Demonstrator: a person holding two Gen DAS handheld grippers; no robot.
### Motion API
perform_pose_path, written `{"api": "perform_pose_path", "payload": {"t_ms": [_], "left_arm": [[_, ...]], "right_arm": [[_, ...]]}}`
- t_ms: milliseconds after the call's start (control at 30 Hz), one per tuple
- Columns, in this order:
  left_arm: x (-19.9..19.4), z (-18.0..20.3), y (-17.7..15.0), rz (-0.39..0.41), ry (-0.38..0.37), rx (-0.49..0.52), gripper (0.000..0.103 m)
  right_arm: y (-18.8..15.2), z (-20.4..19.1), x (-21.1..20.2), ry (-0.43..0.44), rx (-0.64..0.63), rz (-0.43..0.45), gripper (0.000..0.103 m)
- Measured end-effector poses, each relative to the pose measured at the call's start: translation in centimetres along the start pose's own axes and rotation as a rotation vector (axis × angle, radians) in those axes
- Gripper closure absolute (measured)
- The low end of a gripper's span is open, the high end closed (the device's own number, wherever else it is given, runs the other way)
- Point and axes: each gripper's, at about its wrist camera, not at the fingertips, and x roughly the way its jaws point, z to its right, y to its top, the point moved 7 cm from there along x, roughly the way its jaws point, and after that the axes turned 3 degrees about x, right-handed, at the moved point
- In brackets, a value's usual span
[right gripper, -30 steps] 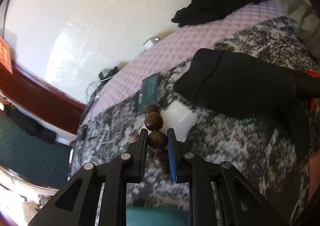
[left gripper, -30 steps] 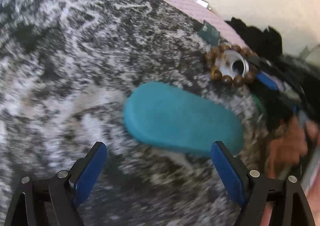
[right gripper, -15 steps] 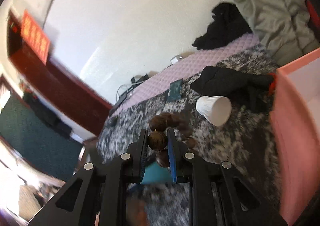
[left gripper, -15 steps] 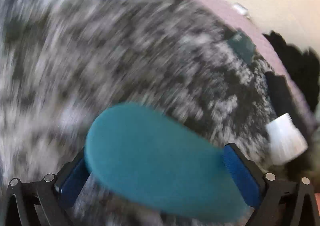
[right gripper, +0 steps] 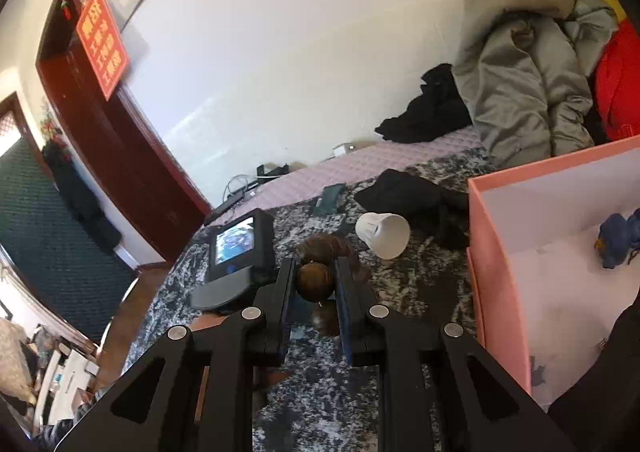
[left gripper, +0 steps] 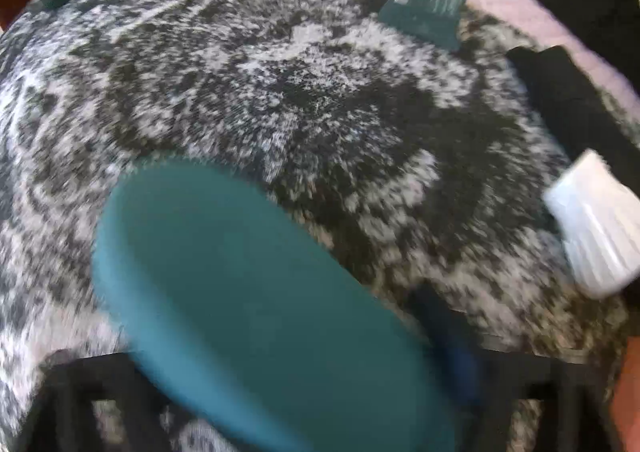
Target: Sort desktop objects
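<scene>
The grey-black patterned blanket [left gripper: 320, 99] is filling the left wrist view, w/ the pink box [right gripper: 496, 260] sitting open just right of the right gripper [right gripper: 314, 284]. A sec ago the right fingers were low over the blanket; now they're riding higher, box beside them, so the drop-off looks close. The teal case [left gripper: 248, 304], earlier lying free ahead of wide-spread left fingers, is now filling the space between them. The left gripper [left gripper: 280, 392] is blurred, so I cannot tell if it's clamping yet, prob. closing. Right fingers are pinching one brown bead of the bead bracelet [right gripper: 314, 280], the rest dangling. The white cup [right gripper: 382, 230] is lying tipped ahead, between fingers and black cloth [right gripper: 412, 195]; the box's near wall is the thing to clear.
</scene>
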Motion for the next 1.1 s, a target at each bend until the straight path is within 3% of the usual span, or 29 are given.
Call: {"api": "perform_pose_path", "payload": {"t_ms": [33,100,300,467,633,900,1100], "left_arm": [[-0.5,0.2,-0.5,0.005,-0.039,-0.006,0.056],[-1.5,0.3,-1.6,0.006,-0.099,-0.012,0.061],[-7.1,-0.2,-7.2,0.116,-0.170,0.054,0.062],[-11.7,-2.8,-11.4,0.211,-0.211,0.063,0.062],[-14.5,-5.4,-12.2,0.273,-0.247,0.045,0.062],[-20.5,-6.3,-13.6,0.381,-0.270,0.091,0.062],[-26.4,-3.5,-15.2,0.500,-0.326,0.180,0.062]], "right_arm": [[0.2,0.0,-0.2,0.005,0.004,0.005,0.083],[0.4,-0.1,-0.7,0.014,0.009,0.014,0.083],[0.8,-1.2,-2.3,0.074,0.019,0.018,0.083],[0.2,-3.0,-3.5,0.200,0.065,-0.029,0.083],[-1.2,-4.6,-3.9,0.367,0.165,-0.128,0.083],[-1.4,-7.2,-7.8,0.336,0.079,-0.076,0.083],[-0.8,-9.1,-12.0,0.308,0.003,-0.003,0.083]]}}
